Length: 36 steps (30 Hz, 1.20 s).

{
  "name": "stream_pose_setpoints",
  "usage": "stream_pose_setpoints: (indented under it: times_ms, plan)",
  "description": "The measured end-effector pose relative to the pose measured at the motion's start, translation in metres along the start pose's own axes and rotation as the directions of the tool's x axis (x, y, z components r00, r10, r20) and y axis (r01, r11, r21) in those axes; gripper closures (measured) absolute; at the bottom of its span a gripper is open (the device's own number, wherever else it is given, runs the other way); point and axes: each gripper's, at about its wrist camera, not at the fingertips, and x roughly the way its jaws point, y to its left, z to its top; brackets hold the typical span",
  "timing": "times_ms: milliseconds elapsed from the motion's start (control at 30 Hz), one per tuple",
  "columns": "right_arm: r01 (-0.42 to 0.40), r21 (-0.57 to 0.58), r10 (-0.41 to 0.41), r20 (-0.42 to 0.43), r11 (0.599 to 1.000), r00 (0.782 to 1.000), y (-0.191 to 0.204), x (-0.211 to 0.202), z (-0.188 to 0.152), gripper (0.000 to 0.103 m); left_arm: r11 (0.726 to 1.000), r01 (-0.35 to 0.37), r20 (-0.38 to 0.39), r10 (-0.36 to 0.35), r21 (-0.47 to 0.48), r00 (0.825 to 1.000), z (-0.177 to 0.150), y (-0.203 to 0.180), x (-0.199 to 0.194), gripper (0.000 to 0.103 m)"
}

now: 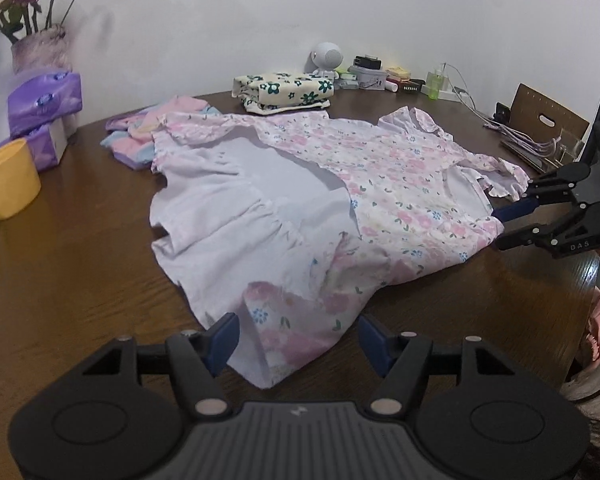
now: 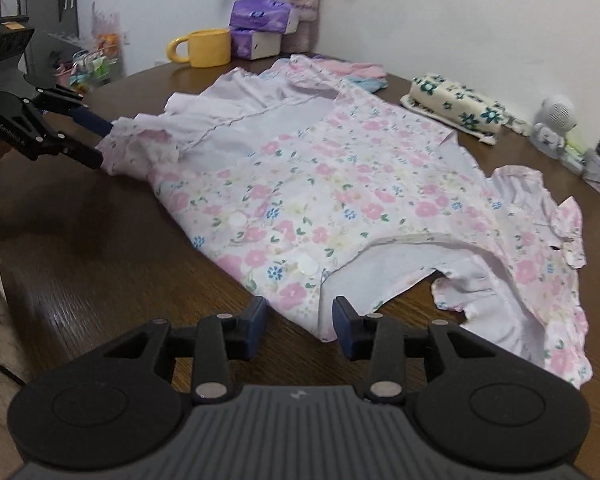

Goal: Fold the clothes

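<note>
My floral dress (image 1: 380,184) lies spread and rumpled on the bench (image 1: 80,280), not yet folded. One cream floral bundle (image 1: 288,90) sits folded at the back. My left claw (image 1: 296,344) and right claw (image 2: 300,320) gape wide, each straddling a dress edge.

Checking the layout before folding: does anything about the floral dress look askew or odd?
Yes. The floral dress lies rumpled on the wooden table, its hem flipped over so the pale lining shows, one ruffled sleeve crumpled. Both open grippers, left and right, straddle its edges.
</note>
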Motion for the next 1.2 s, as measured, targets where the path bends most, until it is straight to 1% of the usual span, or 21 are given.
stream_pose_setpoints:
  times_ms: [133, 233, 300, 333, 367, 400, 433, 467, 500, 567, 600, 667, 733, 800, 833, 900, 1033, 1100, 1167, 1200]
  plan:
    - [-0.032, -0.007, 0.032, 0.001, 0.999, 0.999, -0.001, 0.001, -0.001, 0.067, 1.000, -0.016, -0.006, 0.016, 0.008, 1.000, -0.005, -0.004, 0.003, 0.040]
    - [-0.046, -0.012, 0.046, 0.005, 0.999, 0.999, -0.001, 0.000, -0.003, 0.068, 1.000, -0.019, 0.001, 0.019, -0.004, 1.000, -0.009, -0.003, 0.000, 0.041]
    - [-0.056, -0.013, 0.056, 0.007, 0.998, 0.998, -0.001, 0.000, -0.003, 0.071, 1.000, -0.027, 0.004, 0.027, -0.004, 1.000, -0.011, -0.002, -0.001, 0.042]
    - [-0.065, -0.004, 0.065, 0.008, 0.998, 0.998, -0.002, 0.001, -0.003, 0.075, 1.000, -0.029, 0.004, 0.029, -0.003, 1.000, -0.012, -0.003, -0.001, 0.050]
    - [-0.073, 0.006, 0.073, 0.009, 0.997, 0.997, -0.003, 0.001, -0.002, 0.081, 1.000, -0.024, 0.002, 0.024, 0.001, 1.000, -0.013, -0.003, 0.001, 0.060]
    - [-0.082, 0.017, 0.082, 0.008, 0.997, 0.997, -0.004, 0.002, -0.001, 0.085, 1.000, -0.016, -0.006, 0.016, 0.005, 1.000, -0.014, -0.004, 0.003, 0.066]
    - [-0.091, 0.032, 0.091, 0.003, 0.995, 0.996, -0.005, 0.003, 0.000, 0.095, 1.000, -0.009, -0.014, 0.009, 0.010, 1.000, -0.015, -0.005, 0.004, 0.081]
    - [-0.108, 0.058, 0.109, -0.001, 0.992, 0.994, -0.008, 0.002, 0.002, 0.102, 1.000, -0.004, -0.022, 0.004, 0.023, 1.000, -0.014, -0.007, 0.005, 0.099]
    - [-0.148, 0.115, 0.149, -0.001, 0.982, 0.989, -0.016, -0.002, 0.007, 0.102, 0.999, 0.002, -0.030, -0.001, 0.037, 1.000, -0.013, -0.009, 0.005, 0.102]
    - [-0.222, 0.226, 0.225, 0.012, 0.948, 0.974, -0.032, -0.013, 0.017, 0.102, 0.999, 0.046, -0.032, -0.046, 0.012, 0.998, -0.002, -0.002, -0.004, 0.102]
    - [-0.252, 0.279, 0.250, 0.042, 0.927, 0.967, -0.043, -0.022, 0.022, 0.102, 0.998, 0.069, -0.033, -0.069, -0.002, 0.997, 0.003, 0.002, -0.009, 0.102]
    - [-0.321, 0.383, 0.306, 0.101, 0.866, 0.947, -0.067, -0.040, 0.032, 0.102, 0.994, 0.101, -0.006, -0.102, -0.027, 0.995, 0.020, 0.014, -0.028, 0.102]
    - [-0.348, 0.465, 0.348, 0.088, 0.814, 0.933, -0.082, -0.040, 0.034, 0.102, 0.989, 0.138, 0.004, -0.138, -0.047, 0.990, 0.035, 0.023, -0.042, 0.102]
    - [-0.317, 0.506, 0.349, 0.034, 0.802, 0.937, -0.085, -0.033, 0.033, 0.102, 0.987, 0.150, -0.024, -0.152, -0.059, 0.988, 0.044, 0.029, -0.045, 0.102]
    - [-0.336, 0.513, 0.359, 0.058, 0.790, 0.932, -0.087, -0.037, 0.035, 0.102, 0.988, 0.148, -0.036, -0.150, -0.049, 0.988, 0.048, 0.030, -0.047, 0.102]
    - [-0.372, 0.521, 0.375, 0.104, 0.769, 0.921, -0.091, -0.044, 0.040, 0.102, 0.989, 0.141, -0.035, -0.143, -0.048, 0.989, 0.058, 0.032, -0.053, 0.103]
    - [-0.389, 0.508, 0.378, 0.130, 0.769, 0.917, -0.090, -0.049, 0.046, 0.102, 0.991, 0.134, 0.013, -0.133, -0.022, 0.991, 0.075, 0.031, -0.068, 0.103]
    - [-0.391, 0.518, 0.375, 0.142, 0.760, 0.916, -0.092, -0.049, 0.043, 0.102, 0.988, 0.151, 0.034, -0.150, -0.029, 0.988, 0.078, 0.031, -0.070, 0.103]
    - [-0.376, 0.547, 0.378, 0.114, 0.748, 0.919, -0.094, -0.041, 0.034, 0.102, 0.981, 0.183, 0.016, -0.183, -0.057, 0.983, 0.071, 0.032, -0.064, 0.103]
    - [-0.359, 0.561, 0.385, 0.075, 0.746, 0.920, -0.091, -0.033, 0.028, 0.102, 0.979, 0.190, -0.016, -0.192, -0.072, 0.981, 0.064, 0.032, -0.056, 0.103]
